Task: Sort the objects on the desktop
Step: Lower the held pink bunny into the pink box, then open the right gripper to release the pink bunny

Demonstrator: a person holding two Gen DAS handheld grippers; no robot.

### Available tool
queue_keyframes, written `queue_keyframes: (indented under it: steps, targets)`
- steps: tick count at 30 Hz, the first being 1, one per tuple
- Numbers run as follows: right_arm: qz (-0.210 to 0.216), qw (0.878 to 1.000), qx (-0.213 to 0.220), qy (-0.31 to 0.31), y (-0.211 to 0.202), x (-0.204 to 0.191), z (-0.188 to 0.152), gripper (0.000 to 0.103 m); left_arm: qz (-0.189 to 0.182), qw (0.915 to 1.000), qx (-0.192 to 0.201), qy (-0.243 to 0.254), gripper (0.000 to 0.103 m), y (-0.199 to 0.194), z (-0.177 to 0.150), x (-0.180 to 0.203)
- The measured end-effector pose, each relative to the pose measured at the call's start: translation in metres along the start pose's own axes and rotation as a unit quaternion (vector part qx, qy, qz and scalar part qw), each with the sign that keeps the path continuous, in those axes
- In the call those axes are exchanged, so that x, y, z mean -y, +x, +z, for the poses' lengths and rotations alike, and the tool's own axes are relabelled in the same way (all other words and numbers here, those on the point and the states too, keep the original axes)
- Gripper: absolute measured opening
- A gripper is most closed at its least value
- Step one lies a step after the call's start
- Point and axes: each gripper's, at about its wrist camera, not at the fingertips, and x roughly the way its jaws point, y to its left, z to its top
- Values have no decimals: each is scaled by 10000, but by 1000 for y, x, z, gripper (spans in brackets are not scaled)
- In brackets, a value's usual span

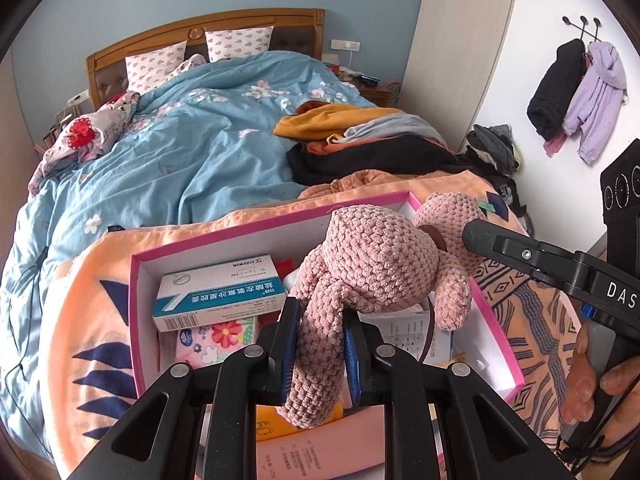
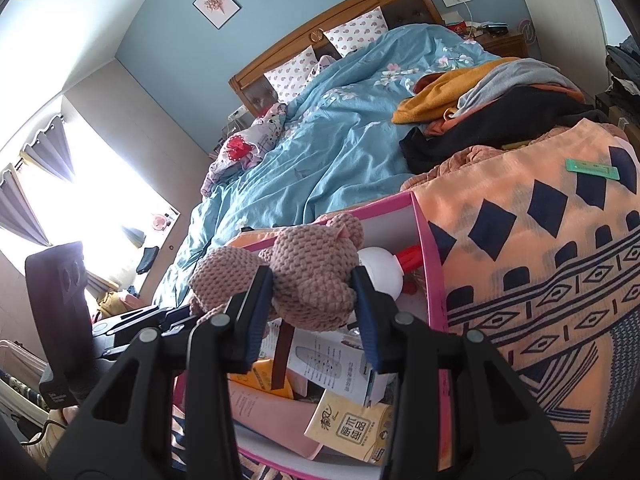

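A pink crocheted bear [image 1: 376,264] hangs over a pink-rimmed white box [image 1: 138,304]. My left gripper [image 1: 320,350] is shut on one of its legs, blue pads pressing both sides. My right gripper [image 2: 314,304] is shut on the bear's head [image 2: 312,276]; in the left wrist view that gripper reaches in from the right beside the head. Inside the box lie a teal-and-white medicine carton [image 1: 218,294], a flowered tissue pack [image 1: 216,340], a white round object [image 2: 382,274] with a red part, a leaflet [image 2: 332,364] and a yellow sachet [image 2: 352,426].
The box rests on an orange cloth with dark blue patterns [image 2: 540,264] at the foot of a bed with a blue quilt [image 1: 192,152]. Piled clothes [image 1: 360,140] lie behind the box. A hand [image 1: 588,384] holds the right gripper's handle. Coats hang on the right wall [image 1: 580,92].
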Motion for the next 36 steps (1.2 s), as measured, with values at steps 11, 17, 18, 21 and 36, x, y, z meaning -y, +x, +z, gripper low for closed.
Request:
queue_keyframes:
  steps: [11,17,18,21,36]
  targets:
    - [-157,9997,-152,-66,21,12,6,43,192,9997,-133,69,19,23,7,0]
    - [-413,9983,-238,-332,36,12,6,43,459,9982,-278,249,19,44,9,1]
    - [-473,9977,-249,-406,39,11,6,43,495,9979,-307,280,19,47,9,1]
    - [-659,9954,-273,-641,48,10,5,43,562,9969,-439,336,20,55,9,1]
    - [-1749,9618,-588,-2020,67,-9,-14,49,448,9985,231,-232,79,22,-19,-16]
